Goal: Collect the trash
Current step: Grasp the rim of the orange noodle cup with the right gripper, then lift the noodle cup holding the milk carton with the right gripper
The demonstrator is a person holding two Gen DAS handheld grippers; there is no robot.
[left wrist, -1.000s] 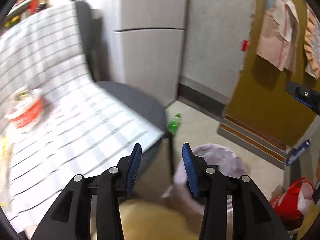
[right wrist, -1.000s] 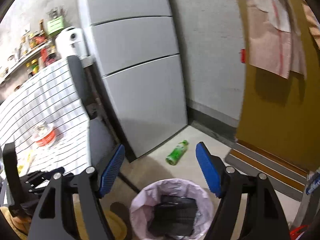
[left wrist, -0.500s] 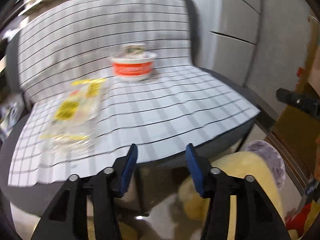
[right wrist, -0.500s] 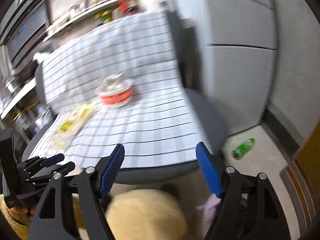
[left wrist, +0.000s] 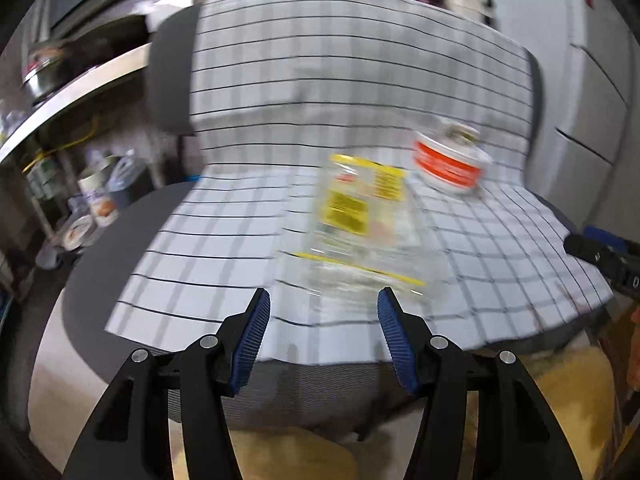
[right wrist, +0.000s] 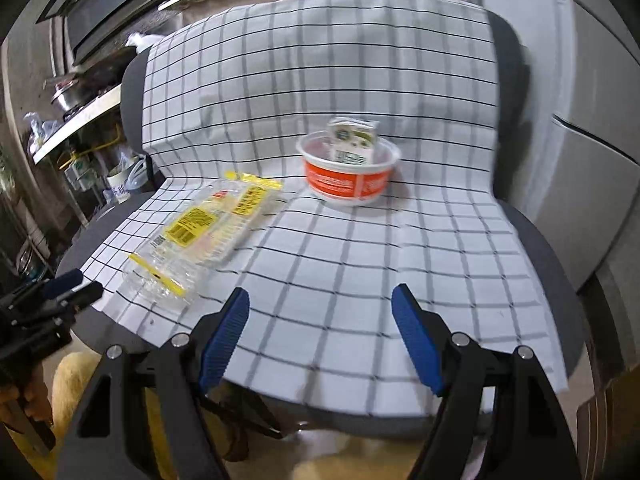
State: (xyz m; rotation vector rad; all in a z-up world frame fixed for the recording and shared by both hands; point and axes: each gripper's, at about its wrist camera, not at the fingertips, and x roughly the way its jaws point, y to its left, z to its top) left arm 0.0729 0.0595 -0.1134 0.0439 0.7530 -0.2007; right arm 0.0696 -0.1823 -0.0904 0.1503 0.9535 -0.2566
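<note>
1. A grey chair (right wrist: 536, 248) stood draped with a white checked cloth (right wrist: 344, 280) over its seat and back.
2. A clear plastic wrapper with yellow labels (right wrist: 204, 232) lay flat on the cloth, on the seat's left side in the right wrist view.
3. An orange and white paper bowl (right wrist: 348, 174) sat upright further back on the seat, near the backrest, well apart from the wrapper.
4. A small carton (right wrist: 352, 140) stood inside the bowl, poking above its rim.
5. The left claw (left wrist: 323, 308) hovered over the seat's front edge, just before the wrapper's near end; its jaws were released with nothing between them.
6. The right claw (right wrist: 320, 308) hung above the front of the seat, jaws spread wide and empty, the bowl ahead of it.
7. Shelves with jars and pots (right wrist: 80, 108) stood left of the chair, and a pale fridge (right wrist: 592, 128) stood to the right.
</note>
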